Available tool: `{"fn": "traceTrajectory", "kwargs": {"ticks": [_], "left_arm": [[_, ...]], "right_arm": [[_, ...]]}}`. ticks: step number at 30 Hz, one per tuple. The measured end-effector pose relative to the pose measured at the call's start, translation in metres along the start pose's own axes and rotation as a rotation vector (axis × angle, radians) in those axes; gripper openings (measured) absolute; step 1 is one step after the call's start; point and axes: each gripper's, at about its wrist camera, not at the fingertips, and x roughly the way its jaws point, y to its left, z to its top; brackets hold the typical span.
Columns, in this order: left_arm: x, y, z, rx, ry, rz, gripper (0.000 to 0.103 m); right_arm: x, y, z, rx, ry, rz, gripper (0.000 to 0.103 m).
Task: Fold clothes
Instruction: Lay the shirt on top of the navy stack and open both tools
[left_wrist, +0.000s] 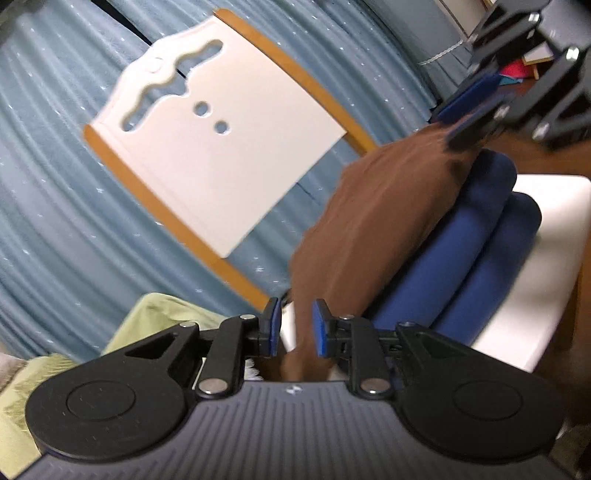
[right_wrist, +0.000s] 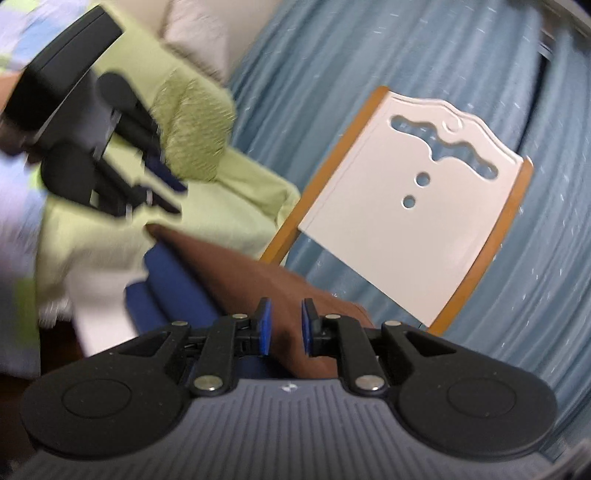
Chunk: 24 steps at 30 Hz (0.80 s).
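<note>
1 brown cloth (left_wrist: 373, 229); 2 blue rolls (left_wrist: 461, 258); 1 chair (left_wrist: 221, 147)

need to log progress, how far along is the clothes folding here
Done, it seems: a blue garment lies folded or rolled on a white surface. In hand: a brown cloth stretches between both tongs, the left tongs and the right tongs each pinching an end, held above the blue one. Left: the brown cloth is not yet folded, and green fabric lies loose behind.
</note>
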Motion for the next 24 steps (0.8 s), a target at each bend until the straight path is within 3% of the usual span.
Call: {"fn": "traceTrajectory", "kwargs": {"ticks": [2,4,9,10,12,18,21,23,24], "left_arm": [[0.005,-0.013,-0.008,0.034,0.009,-0.011,0.005],[0.013,-0.019,-0.009,0.047,-0.001,-0.008,0.001],[0.004,-0.012,-0.009,-0.001,-0.008,-0.008,0.003],[-0.001,-0.010,-0.010,-0.018,-0.015,0.002,0.008],[-0.001,-0.006,-0.012,-0.032,-0.010,-0.003,0.008],[-0.007,-0.007,-0.018,-0.054,0.027,-0.007,0.008],[-0.018,-0.002,-0.016,-0.120,0.055,0.013,0.019],[-0.029,-0.001,-0.017,-0.210,0.070,0.007,0.036],[-0.033,-0.002,-0.018,-0.240,0.073,0.004,0.039]], "right_arm": [[0.012,-0.001,-0.011,0.008,0.030,0.005,0.012],[0.017,-0.003,-0.026,-0.007,0.038,0.016,0.012],[0.014,-0.007,-0.023,-0.005,0.042,0.020,0.012],[0.011,-0.009,-0.020,0.004,0.032,0.010,0.013],[0.001,-0.011,-0.015,0.030,0.002,-0.015,0.013],[0.002,-0.019,-0.030,0.144,0.067,0.020,0.015],[-0.004,-0.025,-0.026,0.183,0.085,0.020,0.019],[-0.008,-0.030,-0.028,0.232,0.118,0.028,0.032],[-0.011,-0.032,-0.029,0.262,0.128,0.025,0.034]]}}
